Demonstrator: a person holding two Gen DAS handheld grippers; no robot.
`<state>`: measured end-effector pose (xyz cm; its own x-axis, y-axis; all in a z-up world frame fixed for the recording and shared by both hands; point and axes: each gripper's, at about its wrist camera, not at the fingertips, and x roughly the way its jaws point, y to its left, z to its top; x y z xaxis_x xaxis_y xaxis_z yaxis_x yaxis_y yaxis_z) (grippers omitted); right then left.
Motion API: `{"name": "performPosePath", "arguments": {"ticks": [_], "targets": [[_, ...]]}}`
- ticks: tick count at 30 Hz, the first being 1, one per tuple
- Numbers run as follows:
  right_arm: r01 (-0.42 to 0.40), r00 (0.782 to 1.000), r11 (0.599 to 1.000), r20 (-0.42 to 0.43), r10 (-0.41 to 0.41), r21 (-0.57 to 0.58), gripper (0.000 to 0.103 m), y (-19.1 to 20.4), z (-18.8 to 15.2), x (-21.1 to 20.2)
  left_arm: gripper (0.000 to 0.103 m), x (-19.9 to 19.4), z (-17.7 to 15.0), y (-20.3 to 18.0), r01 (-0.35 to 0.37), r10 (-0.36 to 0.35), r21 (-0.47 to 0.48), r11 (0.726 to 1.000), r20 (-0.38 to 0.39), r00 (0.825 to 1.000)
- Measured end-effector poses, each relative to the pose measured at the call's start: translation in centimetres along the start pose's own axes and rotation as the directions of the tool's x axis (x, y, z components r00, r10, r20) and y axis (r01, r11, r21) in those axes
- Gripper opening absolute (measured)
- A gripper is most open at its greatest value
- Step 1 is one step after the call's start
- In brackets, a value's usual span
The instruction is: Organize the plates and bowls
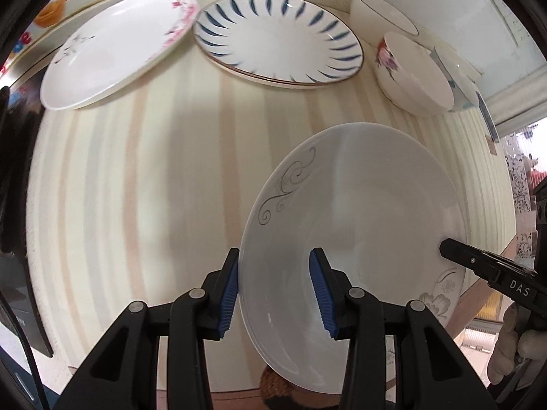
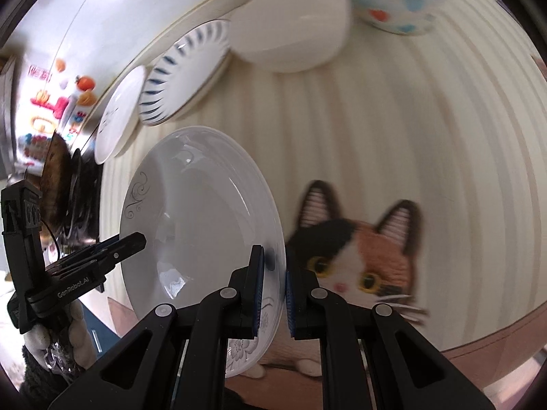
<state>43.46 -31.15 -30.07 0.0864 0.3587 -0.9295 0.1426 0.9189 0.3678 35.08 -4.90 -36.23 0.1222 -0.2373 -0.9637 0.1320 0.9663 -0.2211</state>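
Both your grippers are on the scroll-pattern plate (image 1: 352,235), held tilted above the striped mat (image 1: 136,188).

Your left gripper (image 1: 273,294) straddles the plate's near rim, its blue pads (image 1: 229,294) partly apart with the edge between them. Your right gripper (image 2: 274,299) is pinched almost shut on the opposite rim, beside the cat picture (image 2: 359,256) on the mat. Further back, the pink-flowered plate (image 1: 116,51) sits just beside the blue-striped plate (image 1: 277,37). To their right, the flowered bowl (image 1: 410,71) is close by the plain white bowl (image 1: 386,13) and the heart-patterned bowl (image 2: 393,0).
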Motion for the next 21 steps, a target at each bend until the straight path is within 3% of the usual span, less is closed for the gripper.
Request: {"name": "performPosePath", "arguments": {"ticks": [8,21], "targets": [[-0.009,1.0,0.999,0.008,0.008,0.047,0.013,-2.6,-0.1,0.3,0.038,1.4,0.9,-1.5,-0.026,0.026,0.017,1.0,-0.008,1.0],[-0.02,1.0,0.998,-0.019,0.021,0.057,0.013,-3.1,-0.2,1.0,0.038,1.4,1.0,-2.2,-0.026,0.026,0.013,1.0,0.0,1.0]]}}
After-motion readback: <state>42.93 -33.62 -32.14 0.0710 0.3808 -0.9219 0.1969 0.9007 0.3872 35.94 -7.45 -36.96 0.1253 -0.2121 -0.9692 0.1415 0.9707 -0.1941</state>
